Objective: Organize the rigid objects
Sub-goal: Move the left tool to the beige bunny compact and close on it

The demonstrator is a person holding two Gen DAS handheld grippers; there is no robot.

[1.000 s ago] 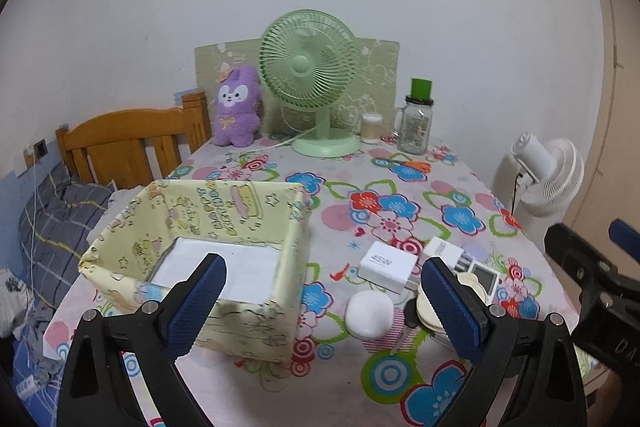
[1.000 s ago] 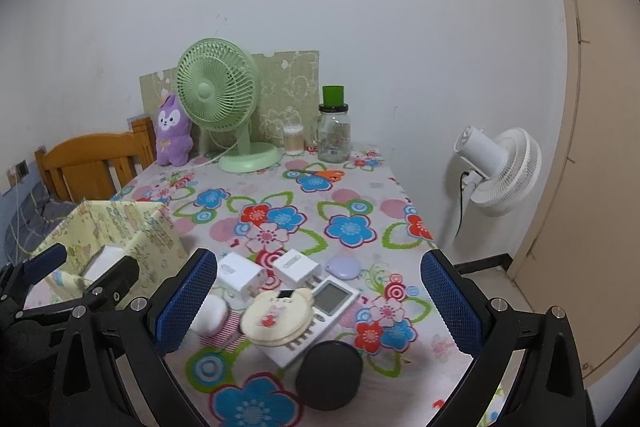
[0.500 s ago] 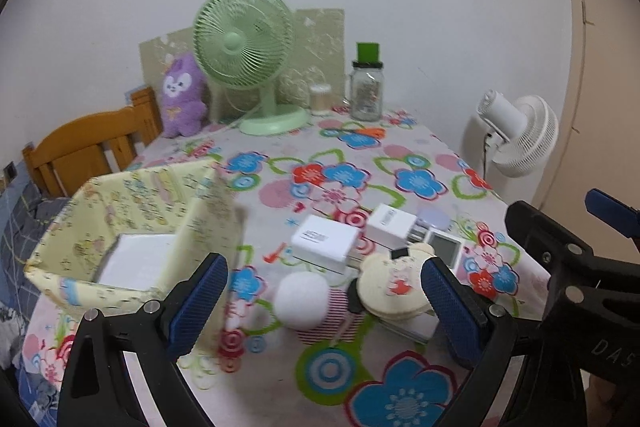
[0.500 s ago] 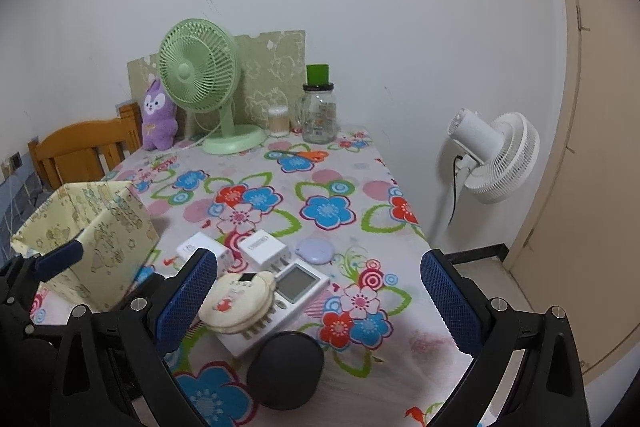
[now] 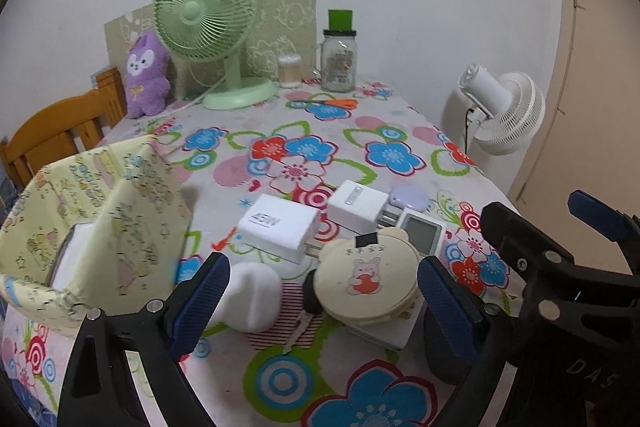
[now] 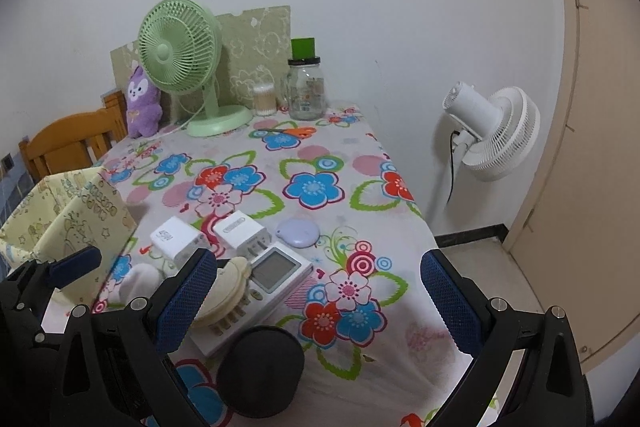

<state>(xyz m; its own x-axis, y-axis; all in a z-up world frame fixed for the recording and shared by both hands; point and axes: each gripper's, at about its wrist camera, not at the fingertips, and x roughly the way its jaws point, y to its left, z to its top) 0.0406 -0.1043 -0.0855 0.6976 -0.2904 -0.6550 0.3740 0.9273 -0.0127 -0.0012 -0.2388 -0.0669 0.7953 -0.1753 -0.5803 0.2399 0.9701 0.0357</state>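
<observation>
- Your left gripper hovers released over the bear case near the table's front edge, having swung right off the box.
- Your right gripper hangs released, lower now.

1. The middle of the bench is bare flowered cloth, open from the near clutter back to the far wall.
2. Near edge: two white chargers, a round cream case, a white remote and a black puck lie packed together, touching or overlapping.
3. The yellow fabric box walls off the left side.
4. At the back, a green fan, plush toy and glass jar line the wall.
5. The bench's right strip is bare.
</observation>
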